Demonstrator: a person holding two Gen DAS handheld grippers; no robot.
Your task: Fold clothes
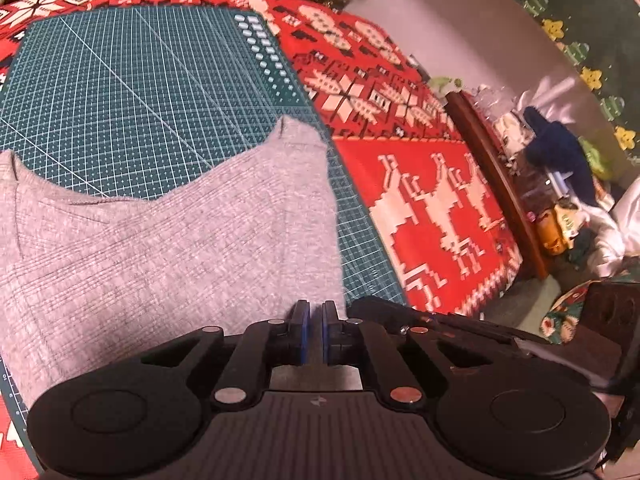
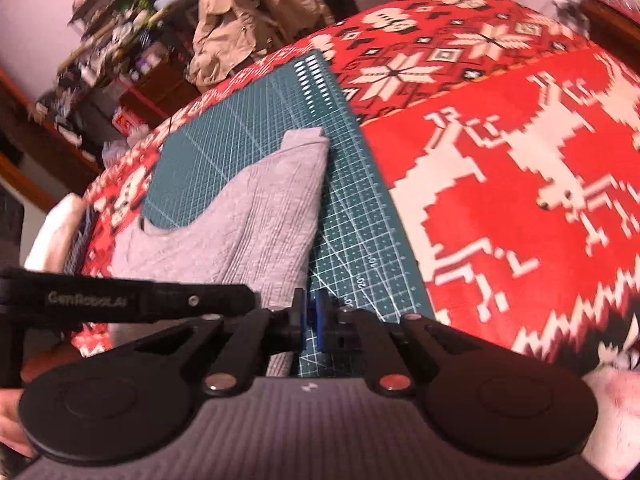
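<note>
The grey ribbed garment (image 1: 160, 240) lies flat on the green cutting mat (image 1: 120, 80), a strap pointing toward twelve o'clock. The left gripper (image 1: 316, 312) is closed over its near edge, whether pinching it is unclear. The right gripper (image 2: 311, 308) is closed beside its hem. A red patterned tablecloth (image 1: 420, 200) lies beneath.

A: How much of the grey garment (image 1: 160, 248) can you follow?

B: Not all. In the left wrist view it runs off the picture's left edge, and its near hem is hidden behind the left gripper (image 1: 316, 332). Whether cloth sits between those nearly closed blue pads, I cannot tell.

A: And the other camera?

B: The right gripper (image 2: 312, 320) covers the garment's near corner there. The shelves (image 2: 104, 40) beyond the bench's far-left corner are a blur, their contents unreadable. The clutter (image 1: 560, 184) past the bench's right edge is too small to name.
</note>
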